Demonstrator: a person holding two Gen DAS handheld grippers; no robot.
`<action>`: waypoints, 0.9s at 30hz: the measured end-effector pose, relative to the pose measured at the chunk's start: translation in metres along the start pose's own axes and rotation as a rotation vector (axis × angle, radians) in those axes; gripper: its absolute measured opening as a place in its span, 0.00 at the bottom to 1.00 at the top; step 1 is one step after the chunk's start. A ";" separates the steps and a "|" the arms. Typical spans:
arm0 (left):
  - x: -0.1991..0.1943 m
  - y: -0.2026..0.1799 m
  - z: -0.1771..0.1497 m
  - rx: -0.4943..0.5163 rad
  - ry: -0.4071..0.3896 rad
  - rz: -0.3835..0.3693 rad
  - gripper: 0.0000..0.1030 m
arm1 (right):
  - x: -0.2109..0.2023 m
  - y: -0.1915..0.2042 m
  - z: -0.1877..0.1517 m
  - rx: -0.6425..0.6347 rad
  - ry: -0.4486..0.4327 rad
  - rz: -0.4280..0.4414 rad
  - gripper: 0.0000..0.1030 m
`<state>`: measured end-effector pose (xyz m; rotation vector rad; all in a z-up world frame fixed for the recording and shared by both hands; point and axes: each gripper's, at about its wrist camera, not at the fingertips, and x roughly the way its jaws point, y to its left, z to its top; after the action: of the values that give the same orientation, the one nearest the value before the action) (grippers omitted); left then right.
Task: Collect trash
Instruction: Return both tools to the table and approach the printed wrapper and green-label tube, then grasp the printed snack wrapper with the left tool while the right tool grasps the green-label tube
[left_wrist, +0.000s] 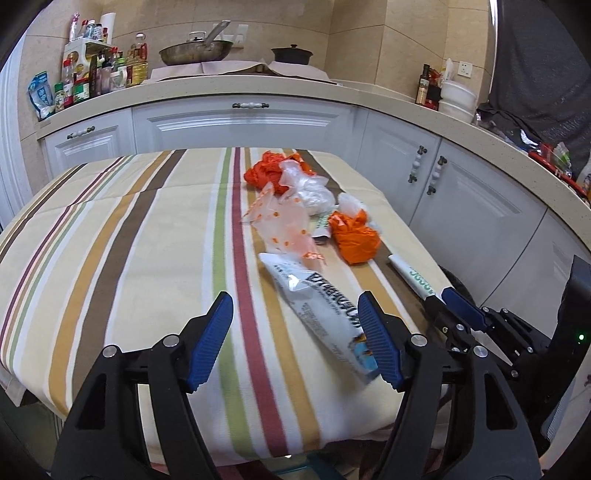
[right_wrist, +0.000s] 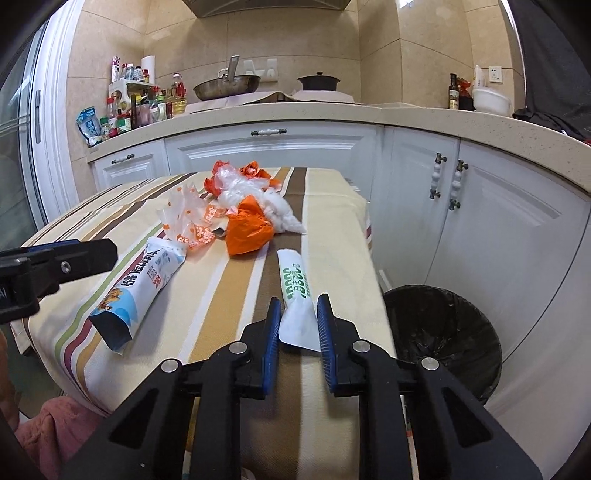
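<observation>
Jaws apart on both grippers — left gripper (left_wrist: 295, 325), right gripper (right_wrist: 297, 317) — above striped tablecloth (left_wrist: 147, 240) before white cabinets (right_wrist: 280, 147).

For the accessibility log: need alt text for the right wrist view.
The right gripper has its jaws open around the near end of a white wrapper with green print on a striped tablecloth. Crumpled orange and clear bags lie beyond; a black-lined trash bin stands to the right.
</observation>
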<state>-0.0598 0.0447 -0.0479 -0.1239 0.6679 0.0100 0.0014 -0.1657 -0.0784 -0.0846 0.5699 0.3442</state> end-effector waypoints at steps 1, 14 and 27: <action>0.001 -0.004 -0.001 0.007 -0.003 -0.002 0.66 | -0.001 -0.001 0.000 0.004 -0.004 -0.001 0.20; 0.025 -0.026 -0.020 0.077 0.057 0.017 0.47 | -0.004 -0.013 -0.005 0.039 -0.004 0.033 0.17; 0.021 -0.011 -0.024 0.055 0.068 -0.023 0.20 | 0.003 -0.008 -0.007 0.017 0.015 0.047 0.36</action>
<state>-0.0574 0.0299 -0.0783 -0.0791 0.7344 -0.0352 0.0030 -0.1734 -0.0859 -0.0577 0.5904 0.3844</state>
